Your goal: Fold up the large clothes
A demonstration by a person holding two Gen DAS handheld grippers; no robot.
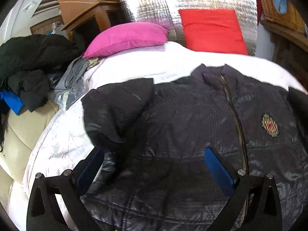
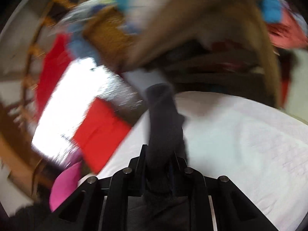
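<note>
Dark quilted jacket [image 1: 192,125] zipped, spread front-up on white bed [image 1: 173,65], one sleeve [image 1: 117,111] folded across at 9 o'clock, left gripper [image 1: 154,165] over its hem, jaws spread and empty, right gripper [image 2: 160,165] pinching what looks like the dark cuff [image 2: 163,119], blurred, pink pillow [image 1: 125,38] at 11 o'clock, red pillow [image 1: 213,30] at 1 o'clock.

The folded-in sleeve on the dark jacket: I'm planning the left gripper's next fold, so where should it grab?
Probably the sleeve at its cuff end, nearest the open left gripper, approaching from the hem side. It lies flat on the jacket, so pinch from above.
</note>
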